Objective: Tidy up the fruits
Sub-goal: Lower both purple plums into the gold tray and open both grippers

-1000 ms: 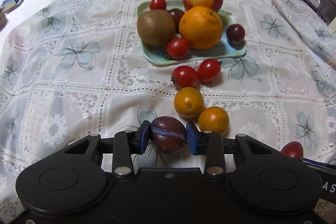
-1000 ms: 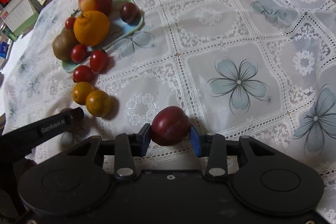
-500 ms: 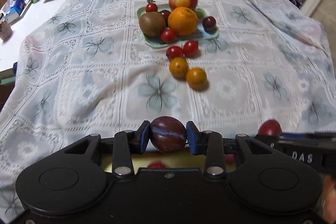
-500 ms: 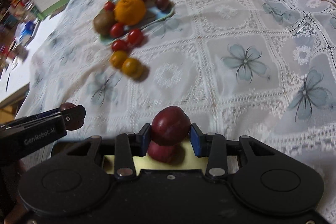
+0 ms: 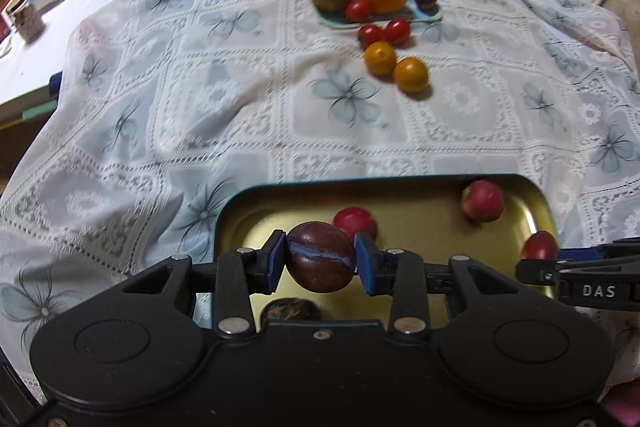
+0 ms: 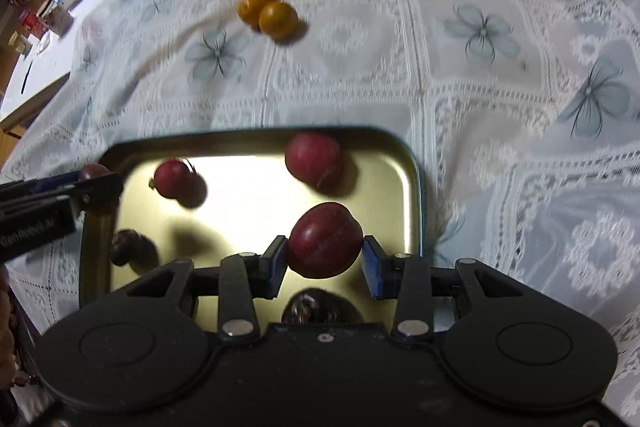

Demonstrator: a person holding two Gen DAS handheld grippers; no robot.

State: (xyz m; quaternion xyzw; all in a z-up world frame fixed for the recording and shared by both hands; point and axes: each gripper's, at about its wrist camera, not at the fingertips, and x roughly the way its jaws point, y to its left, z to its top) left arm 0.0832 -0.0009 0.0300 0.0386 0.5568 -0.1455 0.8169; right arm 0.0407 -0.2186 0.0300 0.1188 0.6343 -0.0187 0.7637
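Left gripper [image 5: 320,261] clamps a dark purple plum [image 5: 321,255], blue pads tight against both of its sides, held above the near left part of the gold tray [image 5: 400,183]. Just beyond its right finger sits a red plum [image 5: 355,223] on the tray floor, and another red plum [image 5: 482,201] lies farther right, near the far rim.

Right gripper [image 6: 325,261] has a reddish plum [image 6: 325,239] between its fingers; the left pad touches it, while a thin gap shows at the right pad, so I cannot tell if the grip is firm. It hangs over the tray's right half.

Well ahead of both sets of fingers, on the lace tablecloth [image 5: 200,87], two small oranges [image 5: 394,63] and two cherry tomatoes [image 5: 384,31] lie just before the green plate [image 5: 332,21] of fruit.
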